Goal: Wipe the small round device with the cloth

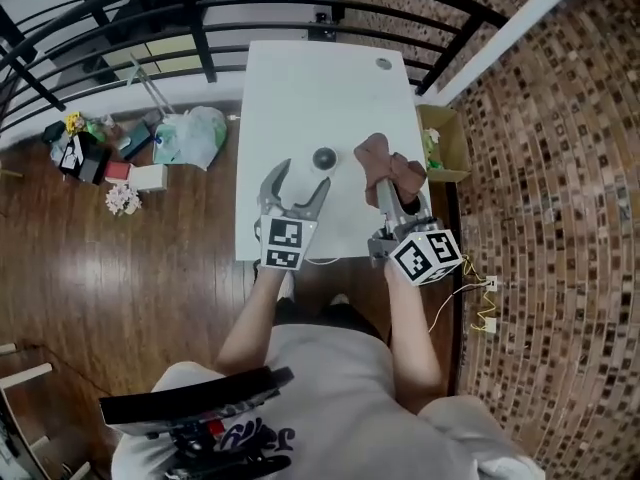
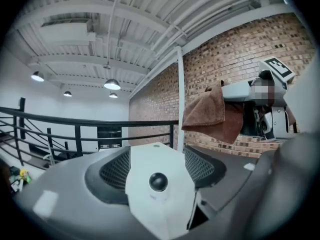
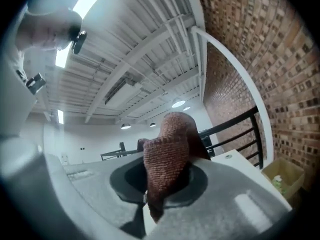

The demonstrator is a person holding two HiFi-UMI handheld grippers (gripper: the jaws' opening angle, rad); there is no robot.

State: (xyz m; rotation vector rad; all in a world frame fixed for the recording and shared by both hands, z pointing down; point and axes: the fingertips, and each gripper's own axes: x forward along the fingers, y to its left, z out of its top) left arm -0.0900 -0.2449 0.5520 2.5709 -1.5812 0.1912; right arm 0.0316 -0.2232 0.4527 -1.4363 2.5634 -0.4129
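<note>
Brick walling and a black railing are seen round a white table (image 1: 300,88) that stands on a wooden floor. The small round device (image 1: 324,158) is set on the table, about midway between its left and right edges and somewhat nearer the near edge than the far one.

The left gripper (image 1: 302,180) is held over the near part of the table with its jaws spread wide. Nothing is pinched, and in the left gripper view the device is framed between the jaws, apart from both. The cloth (image 1: 386,164), brown and bunched, is clamped in the right gripper (image 1: 390,200). A fold stands up beyond the tips and a tail hangs below. It is held toward the table's right edge, beside the device and not touching it.

The step in hand is judged to be the bringing of cloth to device. It is done well if the device is first steadied by the spread jaws, closed gently on the pale base rather than the dark dome, so that it is not pushed across the smooth top. The loose fold, not the hard jaw tips, should be laid on it and light circling strokes used.

The device appears upright, a dark dome on a pale base, the dome turned upward and slightly toward the near edge. No long axis is evident. Its only axis is judged to be the vertical one.
</note>
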